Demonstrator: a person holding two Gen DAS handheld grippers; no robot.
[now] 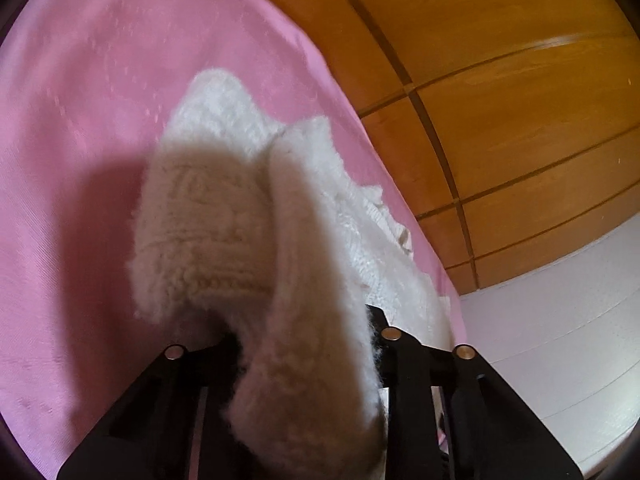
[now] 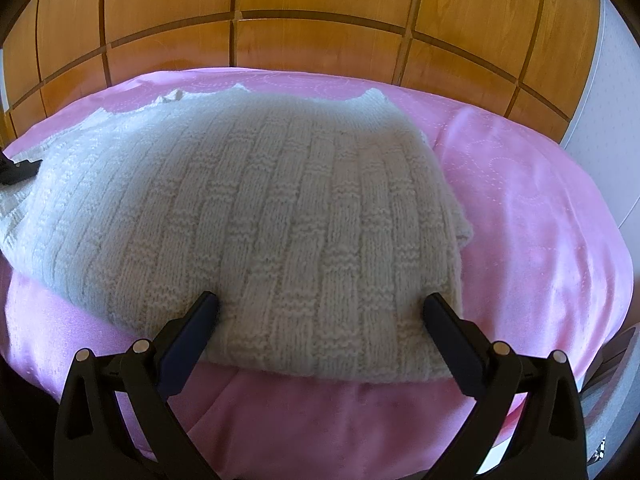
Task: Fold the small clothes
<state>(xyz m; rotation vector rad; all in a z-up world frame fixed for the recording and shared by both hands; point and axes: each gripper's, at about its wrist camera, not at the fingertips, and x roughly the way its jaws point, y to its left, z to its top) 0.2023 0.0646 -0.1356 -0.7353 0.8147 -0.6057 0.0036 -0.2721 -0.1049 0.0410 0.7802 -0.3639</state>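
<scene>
- My left gripper (image 1: 304,360) is clamped on a fold of the white knitted sweater (image 2: 256,216); its wrist view shows the fuzzy knit bunched between the jaws and spilling up over them, so the fingertips themselves are hidden.
- My right gripper (image 2: 320,308) stands wide open. Its two fingers straddle the near hem of the sweater, one at each side of a broad band of knit, and I cannot tell whether the pads touch the wool or hang just above it.
- The sweater lies on the pink bedspread (image 2: 540,208), already doubled over, its ribs running from the near edge of the bed away toward the wooden headboard (image 2: 320,28). The neckline sits at the far end, close to that headboard.
- In the right wrist view a bit of black gripper (image 2: 20,168) shows at the sweater's left edge, which I take to be my left one, holding that side.
- So the garment's long axis runs away from me, my left hand has its left side in hand, and my right hand is nearest the hem.
- I judge the next fold will carry the left side across toward the right edge, or bring the hem up toward the neck; either way the right gripper must close first.
- The risk I see is the thick knit slipping or dragging the lower layer askew.
</scene>
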